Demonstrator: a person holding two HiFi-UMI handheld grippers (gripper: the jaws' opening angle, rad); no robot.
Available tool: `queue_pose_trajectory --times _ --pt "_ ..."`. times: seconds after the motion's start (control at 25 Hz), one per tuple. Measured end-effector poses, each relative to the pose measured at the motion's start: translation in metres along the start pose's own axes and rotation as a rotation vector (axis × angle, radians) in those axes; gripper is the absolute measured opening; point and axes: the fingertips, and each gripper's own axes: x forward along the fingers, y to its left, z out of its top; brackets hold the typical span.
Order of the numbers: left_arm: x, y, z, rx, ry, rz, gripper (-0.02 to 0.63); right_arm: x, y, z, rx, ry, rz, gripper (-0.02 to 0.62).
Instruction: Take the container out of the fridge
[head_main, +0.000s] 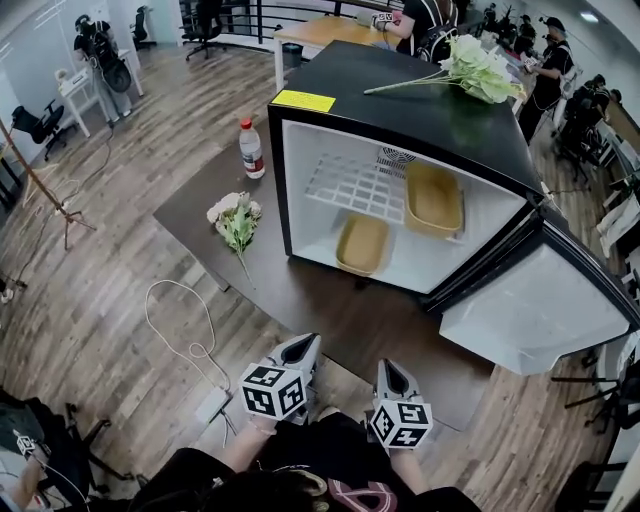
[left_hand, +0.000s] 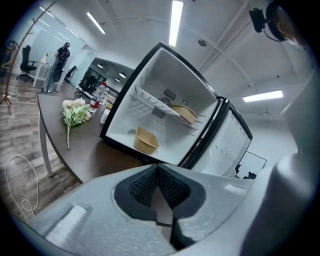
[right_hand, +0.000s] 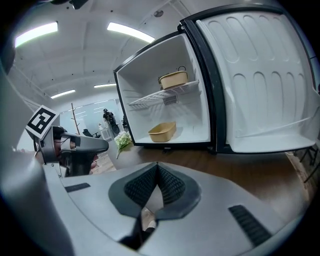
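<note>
We are facing the black, white-lined mini fridge (head_main: 390, 105), its door (head_main: 530, 310) already hanging open; we are keeping the left gripper (head_main: 305, 346) and right gripper (head_main: 391, 368) fully closed, gripping nothing; one tan oval plastic container (head_main: 434, 197) is sitting on the wire shelf (head_main: 350, 185), a second tan container (head_main: 362, 243) on the fridge floor; we are judging that reaching in, gripping and lifting out are all remaining.
</note>
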Motion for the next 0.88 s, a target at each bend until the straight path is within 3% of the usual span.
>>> queue_pose_trajectory --times 0.28,0.52,0.88 --pt "0.037 0.029 0.041 0.052 0.038 -0.024 0.009 0.037 -0.003 0.026 0.030 -0.012 -0.073 0.008" --pt "0.068 0.062 0.061 0.031 0.074 -0.015 0.009 0.059 0.000 0.038 0.050 -0.034 -0.145 0.008" --pt "0.112 0.079 0.082 0.134 0.152 -0.059 0.009 0.077 -0.001 0.047 0.094 -0.071 -0.268 0.007"
